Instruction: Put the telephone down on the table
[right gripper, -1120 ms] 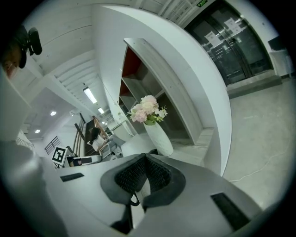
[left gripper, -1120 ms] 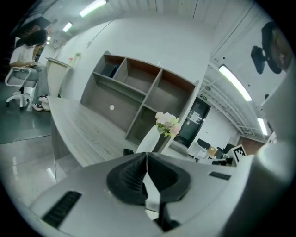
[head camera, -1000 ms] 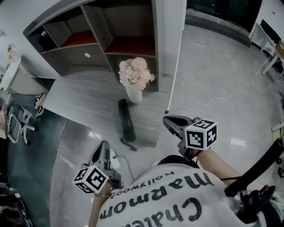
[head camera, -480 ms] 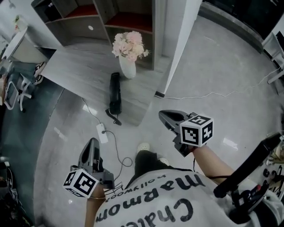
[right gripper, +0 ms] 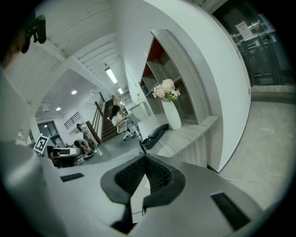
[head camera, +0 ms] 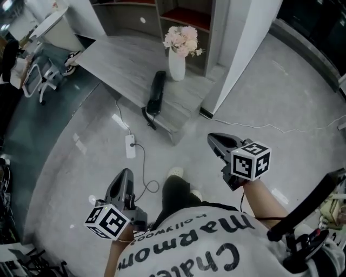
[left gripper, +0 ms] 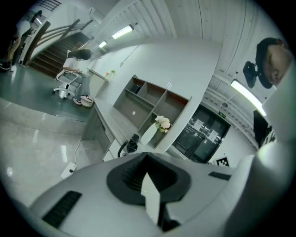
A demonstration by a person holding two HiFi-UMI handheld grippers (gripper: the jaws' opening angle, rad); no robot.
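The black telephone lies flat on the grey table, close to its front edge, with its cord hanging off the edge. Nothing holds it. My left gripper hangs over the floor well short of the table, jaws shut and empty. My right gripper is also away from the table, to the right, jaws together with nothing between them. The left gripper view shows the telephone far ahead, beyond the shut gripper. In the right gripper view the telephone lies past the gripper.
A white vase of pink flowers stands on the table just right of the telephone. A white power strip and its cable lie on the floor. A white pillar rises at the right, and shelves stand behind the table.
The table and telephone have drifted further from both grippers and shifted in the head view as the person steps back. Both grippers stay shut and empty.
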